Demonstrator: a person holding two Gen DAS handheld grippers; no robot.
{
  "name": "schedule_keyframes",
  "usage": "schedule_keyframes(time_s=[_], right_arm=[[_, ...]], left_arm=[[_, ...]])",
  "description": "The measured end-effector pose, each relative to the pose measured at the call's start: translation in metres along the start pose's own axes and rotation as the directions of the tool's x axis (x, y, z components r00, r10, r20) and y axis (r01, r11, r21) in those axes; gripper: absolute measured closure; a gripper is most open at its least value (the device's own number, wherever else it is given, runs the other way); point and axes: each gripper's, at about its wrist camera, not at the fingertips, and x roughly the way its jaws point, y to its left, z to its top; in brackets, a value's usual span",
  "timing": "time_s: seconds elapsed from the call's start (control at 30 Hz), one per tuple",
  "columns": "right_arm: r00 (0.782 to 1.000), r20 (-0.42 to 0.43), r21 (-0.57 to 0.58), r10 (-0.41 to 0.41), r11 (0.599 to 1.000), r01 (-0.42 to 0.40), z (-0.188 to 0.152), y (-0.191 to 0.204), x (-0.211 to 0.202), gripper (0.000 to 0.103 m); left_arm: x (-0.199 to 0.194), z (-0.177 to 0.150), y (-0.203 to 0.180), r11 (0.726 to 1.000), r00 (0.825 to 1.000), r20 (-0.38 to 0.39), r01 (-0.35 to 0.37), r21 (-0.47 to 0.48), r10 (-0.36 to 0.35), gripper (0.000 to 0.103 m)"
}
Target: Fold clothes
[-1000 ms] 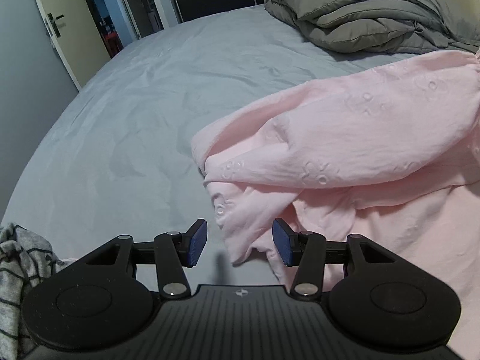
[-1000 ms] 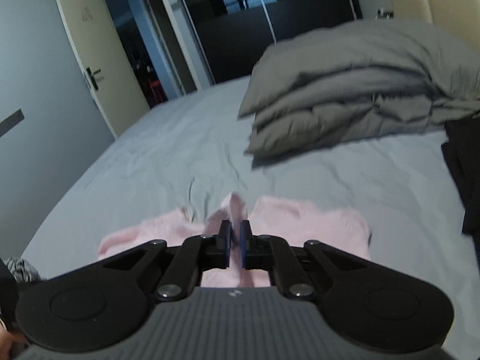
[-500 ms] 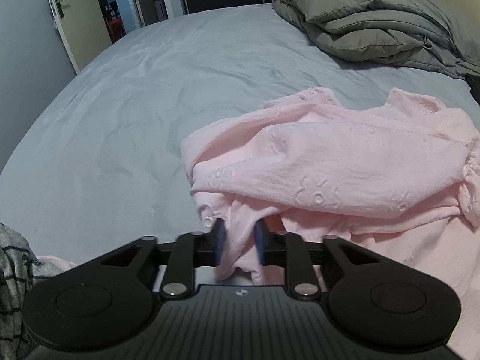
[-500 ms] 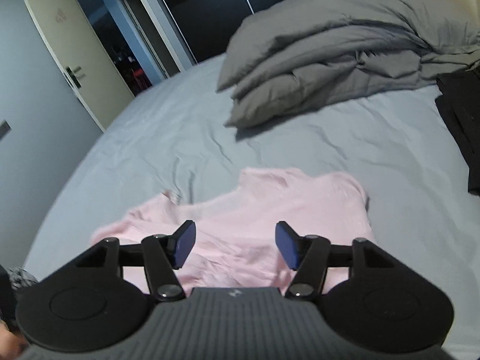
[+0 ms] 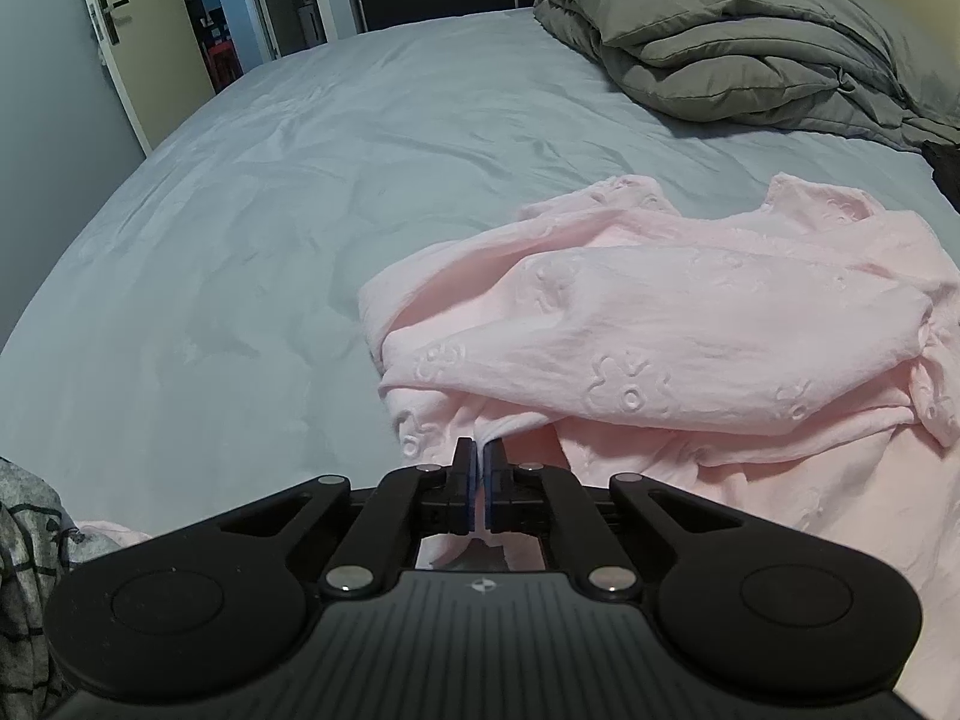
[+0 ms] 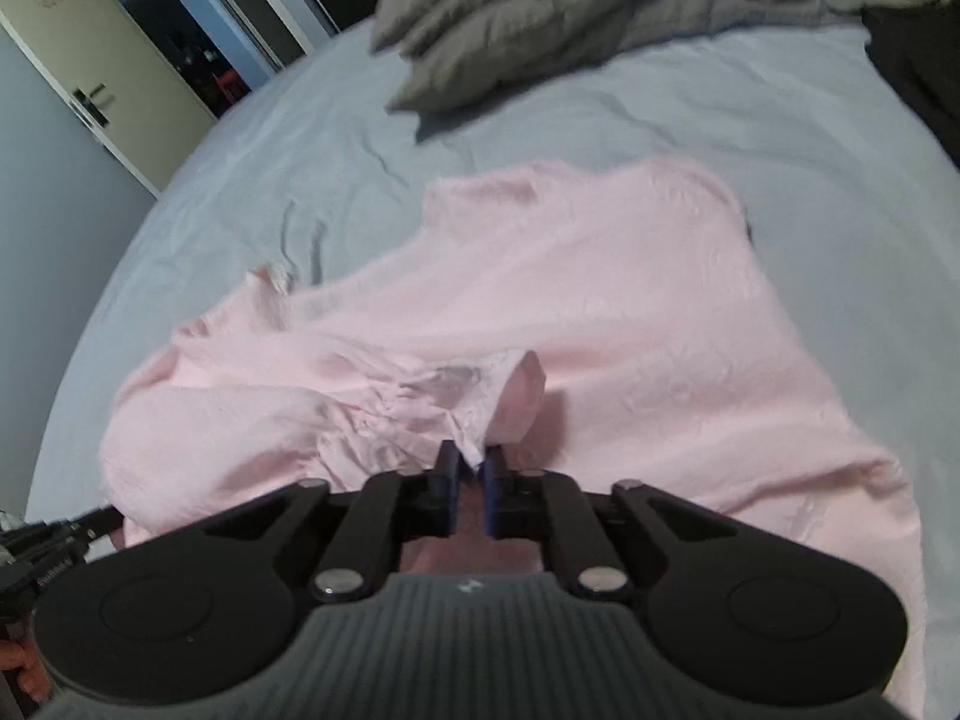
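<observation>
The pink top (image 5: 690,330) is spread on the bed (image 5: 300,210), bunched, its long axis run from about 9 to 3 o'clock across the left wrist view. The left gripper (image 5: 479,459) is closed on a fold at the near left edge, the cloth fanning off toward 1 o'clock. The right gripper (image 6: 471,468) is pinched on a ridge mid-garment, most of the cloth lying toward 12; a sideways pull apart is judged next.

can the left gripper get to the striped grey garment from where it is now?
Probably not yet. The left gripper is shut on the pink top's edge, so it must let go first. The striped grey garment lies close at its left on the bed sheet, nothing between.
</observation>
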Motion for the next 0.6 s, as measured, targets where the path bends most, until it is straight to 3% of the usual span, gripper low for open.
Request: schedule_keyframes(time_s=[0.17, 0.37, 0.5, 0.6], right_arm=[[0.987, 0.152, -0.034, 0.045, 0.999, -0.04, 0.02, 0.015, -0.039, 0.099], [0.941, 0.328, -0.066, 0.086, 0.995, -0.068, 0.043, 0.024, -0.089, 0.1], [0.917, 0.389, -0.082, 0.092, 0.995, -0.065, 0.056, 0.022, -0.111, 0.1], [0.91, 0.41, -0.049, 0.059, 0.998, -0.043, 0.065, 0.011, -0.114, 0.1]], left_arm=[[-0.006, 0.0, 0.0, 1.0, 1.0, 0.017, -0.017, 0.02, 0.017, 0.103], [-0.023, 0.002, -0.001, 1.0, 0.998, 0.059, -0.01, 0.027, 0.008, 0.103], [-0.041, 0.004, -0.009, 0.998, 0.995, 0.092, 0.02, 0.06, -0.025, 0.103], [-0.05, 0.003, -0.022, 0.991, 0.994, 0.094, 0.042, 0.124, -0.054, 0.103]])
